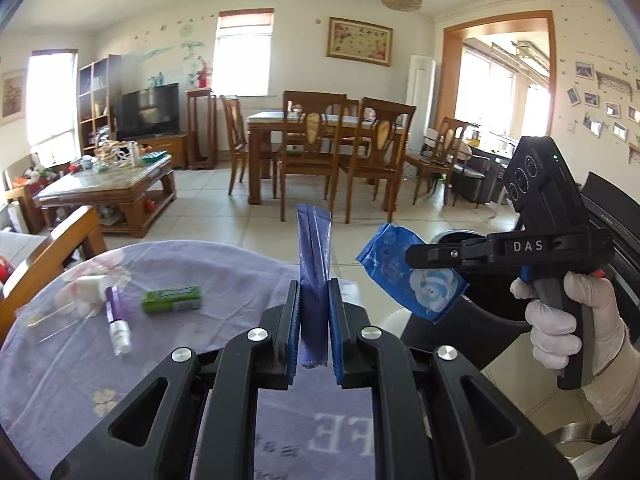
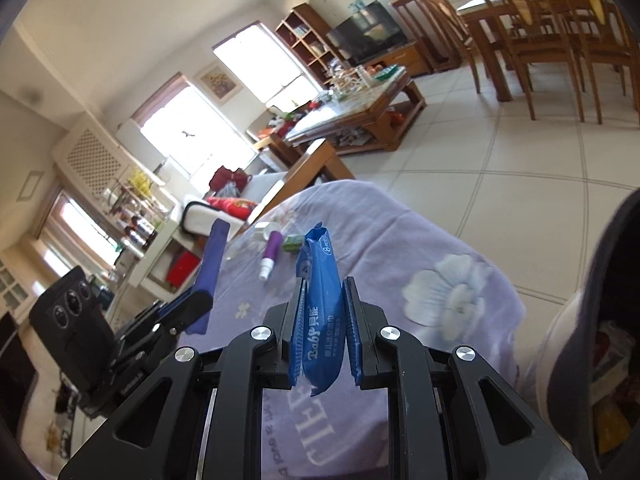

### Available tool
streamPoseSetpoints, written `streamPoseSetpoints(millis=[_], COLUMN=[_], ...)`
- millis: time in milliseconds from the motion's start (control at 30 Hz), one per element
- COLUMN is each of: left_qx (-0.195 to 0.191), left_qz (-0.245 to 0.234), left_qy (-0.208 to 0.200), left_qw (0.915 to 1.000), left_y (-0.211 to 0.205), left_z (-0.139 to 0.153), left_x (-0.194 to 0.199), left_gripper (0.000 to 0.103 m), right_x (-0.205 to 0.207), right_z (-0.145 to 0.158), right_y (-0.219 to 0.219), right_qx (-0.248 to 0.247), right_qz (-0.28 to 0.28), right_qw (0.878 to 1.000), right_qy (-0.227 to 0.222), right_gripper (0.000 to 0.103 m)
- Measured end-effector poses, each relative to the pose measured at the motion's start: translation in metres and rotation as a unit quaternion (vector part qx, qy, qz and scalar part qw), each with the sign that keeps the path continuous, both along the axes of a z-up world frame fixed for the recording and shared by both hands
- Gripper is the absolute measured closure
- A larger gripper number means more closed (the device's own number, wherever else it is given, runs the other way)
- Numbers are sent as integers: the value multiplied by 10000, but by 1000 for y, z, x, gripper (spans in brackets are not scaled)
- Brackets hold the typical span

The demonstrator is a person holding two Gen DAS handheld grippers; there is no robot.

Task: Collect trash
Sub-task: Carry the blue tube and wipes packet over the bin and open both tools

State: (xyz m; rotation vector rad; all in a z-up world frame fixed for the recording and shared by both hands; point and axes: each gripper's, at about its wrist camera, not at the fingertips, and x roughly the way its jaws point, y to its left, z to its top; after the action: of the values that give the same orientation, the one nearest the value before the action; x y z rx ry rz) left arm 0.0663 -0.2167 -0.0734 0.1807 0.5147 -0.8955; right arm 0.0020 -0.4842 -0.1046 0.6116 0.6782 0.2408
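The blue wipes packet, thin, soft and probably slippery, is sitting pinched mid-body in the right claw above the desk. The left claw is clamping a limp purple sachet low down.

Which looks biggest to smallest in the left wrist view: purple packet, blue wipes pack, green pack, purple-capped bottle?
1. purple packet, though it is nearest the camera
2. blue wipes pack
3. green pack and purple-capped bottle: look alike, not ranked
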Motion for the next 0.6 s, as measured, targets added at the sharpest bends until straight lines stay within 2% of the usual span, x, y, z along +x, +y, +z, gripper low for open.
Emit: streamPoseSetpoints(millis=[367,600], left_qx=[-31,106], left_qz=[-1219,-1677], left_qy=[317,524], left_qw=[9920,9844], left_y=[-133,-189], left_z=[-28,-51], left_x=[-33,-46], left_gripper=[89,89], right_x=[-116,-154], right_z=[-25,-43], right_y=[-126,-174], right_qx=[151,161], right_qz=[-1328,-1843], right_qw=[9909,9823], right_qy=[164,282], right_gripper=[84,84])
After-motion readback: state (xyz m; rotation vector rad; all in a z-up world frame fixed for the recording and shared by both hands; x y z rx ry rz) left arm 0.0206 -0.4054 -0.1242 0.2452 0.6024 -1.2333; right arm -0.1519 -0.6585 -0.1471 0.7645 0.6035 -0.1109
